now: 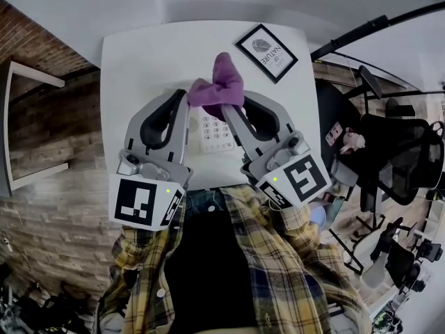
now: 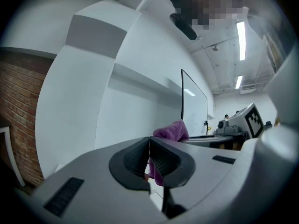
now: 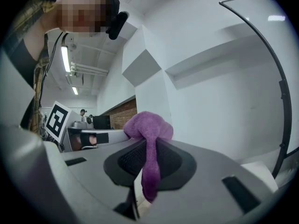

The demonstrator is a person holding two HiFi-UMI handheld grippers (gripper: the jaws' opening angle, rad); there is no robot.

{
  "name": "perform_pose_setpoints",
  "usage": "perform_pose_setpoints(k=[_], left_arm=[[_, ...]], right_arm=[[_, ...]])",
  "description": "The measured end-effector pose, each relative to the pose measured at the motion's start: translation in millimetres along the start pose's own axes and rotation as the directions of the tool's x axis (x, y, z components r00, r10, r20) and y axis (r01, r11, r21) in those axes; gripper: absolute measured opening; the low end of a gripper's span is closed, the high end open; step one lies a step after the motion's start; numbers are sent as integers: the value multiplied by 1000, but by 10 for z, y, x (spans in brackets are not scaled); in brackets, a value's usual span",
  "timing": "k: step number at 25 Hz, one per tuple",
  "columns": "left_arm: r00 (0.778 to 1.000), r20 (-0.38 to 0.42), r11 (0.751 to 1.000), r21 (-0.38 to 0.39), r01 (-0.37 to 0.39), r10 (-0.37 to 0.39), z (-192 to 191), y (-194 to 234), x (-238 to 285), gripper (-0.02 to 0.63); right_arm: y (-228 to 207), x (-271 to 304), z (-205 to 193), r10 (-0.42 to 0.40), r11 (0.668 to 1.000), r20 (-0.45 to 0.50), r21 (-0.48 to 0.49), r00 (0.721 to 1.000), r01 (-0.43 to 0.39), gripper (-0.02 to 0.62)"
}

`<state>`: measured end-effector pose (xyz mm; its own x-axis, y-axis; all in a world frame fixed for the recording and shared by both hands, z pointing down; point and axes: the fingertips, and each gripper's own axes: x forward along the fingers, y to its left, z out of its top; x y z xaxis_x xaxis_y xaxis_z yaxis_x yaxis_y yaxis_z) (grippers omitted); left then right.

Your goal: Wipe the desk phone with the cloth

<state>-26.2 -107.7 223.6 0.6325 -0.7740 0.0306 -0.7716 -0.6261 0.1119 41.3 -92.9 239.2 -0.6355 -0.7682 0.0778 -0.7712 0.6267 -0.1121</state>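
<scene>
Left gripper (image 2: 149,154): jaws pressed together, pinching an edge of the purple cloth (image 1: 221,85). Right gripper (image 3: 148,164): clamped on a cloth fold. Cloth bunched between both, over the desk phone (image 1: 217,136) on the white table (image 1: 139,68).

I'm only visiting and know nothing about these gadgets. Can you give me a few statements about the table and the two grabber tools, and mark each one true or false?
1. The cloth is purple. True.
2. The cloth lies flat on the table beside the desk phone. False: it is bunched and held above the phone.
3. The right gripper is shut on the cloth. True; the left gripper pinches its other end.
4. The framed picture rests on top of the phone. False: it lies on the table's far right corner, apart from the phone.
5. The table is white. True.
</scene>
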Motion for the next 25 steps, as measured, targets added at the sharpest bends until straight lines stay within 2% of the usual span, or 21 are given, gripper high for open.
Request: perform_pose_setpoints(k=[18,25], left_arm=[[1000,-5,1000,-7,5,-5,-14,77,-36,17],[1000,-18,1000,-11,8,-8,-78,65,-43,17]], right_arm=[[37,67,-54,-8,1000,-23,-6,1000,8,60],[2,7,-95,-35,999,-30,-2,999,34,60]])
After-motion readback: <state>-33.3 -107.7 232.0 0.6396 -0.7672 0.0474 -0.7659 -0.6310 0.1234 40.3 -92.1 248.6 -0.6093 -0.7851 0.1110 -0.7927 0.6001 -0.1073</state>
